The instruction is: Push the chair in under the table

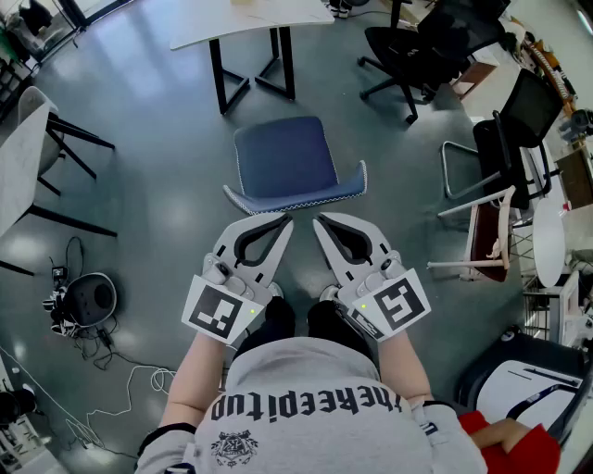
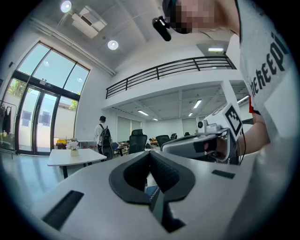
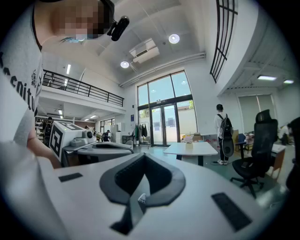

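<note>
A blue chair (image 1: 285, 164) stands on the grey floor just ahead of me, its white-edged backrest (image 1: 298, 198) turned toward me. Beyond it is a white table (image 1: 250, 17) on black legs. My left gripper (image 1: 286, 221) and right gripper (image 1: 318, 221) are held side by side just behind the backrest, tips a little apart from it, both shut and empty. In the left gripper view the left gripper (image 2: 150, 153) has its jaws together, with a sliver of the blue chair (image 2: 151, 190) below. The right gripper (image 3: 143, 157) also shows its jaws together.
Black office chairs (image 1: 428, 44) stand at the upper right and a metal-framed chair (image 1: 493, 167) at the right. A round device with cables (image 1: 88, 300) lies on the floor at the left, near another table (image 1: 17, 159). A person with a backpack (image 3: 224, 134) stands far off.
</note>
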A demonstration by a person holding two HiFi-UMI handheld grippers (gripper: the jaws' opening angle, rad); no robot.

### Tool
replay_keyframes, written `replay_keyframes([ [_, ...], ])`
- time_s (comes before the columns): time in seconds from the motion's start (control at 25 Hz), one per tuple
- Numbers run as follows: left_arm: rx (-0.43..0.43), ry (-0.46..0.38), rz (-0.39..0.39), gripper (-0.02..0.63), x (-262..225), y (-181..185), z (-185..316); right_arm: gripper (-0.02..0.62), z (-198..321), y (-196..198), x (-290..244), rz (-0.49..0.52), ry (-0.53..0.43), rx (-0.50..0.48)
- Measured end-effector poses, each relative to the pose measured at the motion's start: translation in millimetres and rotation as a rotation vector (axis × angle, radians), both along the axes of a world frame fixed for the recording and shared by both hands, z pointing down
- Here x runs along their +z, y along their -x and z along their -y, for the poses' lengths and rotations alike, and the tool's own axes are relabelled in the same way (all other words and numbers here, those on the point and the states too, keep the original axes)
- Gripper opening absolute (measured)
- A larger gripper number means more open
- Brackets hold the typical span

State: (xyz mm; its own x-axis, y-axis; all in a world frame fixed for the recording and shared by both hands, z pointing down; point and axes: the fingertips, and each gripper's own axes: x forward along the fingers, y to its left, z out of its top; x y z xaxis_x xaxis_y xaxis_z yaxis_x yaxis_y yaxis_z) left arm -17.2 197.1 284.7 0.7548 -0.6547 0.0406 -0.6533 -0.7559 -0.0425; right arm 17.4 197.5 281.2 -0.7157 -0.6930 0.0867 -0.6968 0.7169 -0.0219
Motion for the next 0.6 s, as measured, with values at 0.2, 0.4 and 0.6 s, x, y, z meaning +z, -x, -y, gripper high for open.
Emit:
replay_keyframes([
  [0.2, 0.004, 0.001, -0.002, 0.015, -0.5, 0.3, -3.2, 0.009, -3.2, 0.4, -1.6, 0.002, -0.004, 0.005],
  [0.4, 0.007, -0.008, -0.001, 0.015, -2.7, -1.0, -4.0, 0.009, -3.7, 0.3, -3.8, 0.002, -0.011, 0.006],
  [0.6, 0.009, -0.004, -0.003, 0.015, -2.4, 1.3, -5.1, 0.009, -4.6, 2.6, -4.6, 0.007, -0.017, 0.008],
])
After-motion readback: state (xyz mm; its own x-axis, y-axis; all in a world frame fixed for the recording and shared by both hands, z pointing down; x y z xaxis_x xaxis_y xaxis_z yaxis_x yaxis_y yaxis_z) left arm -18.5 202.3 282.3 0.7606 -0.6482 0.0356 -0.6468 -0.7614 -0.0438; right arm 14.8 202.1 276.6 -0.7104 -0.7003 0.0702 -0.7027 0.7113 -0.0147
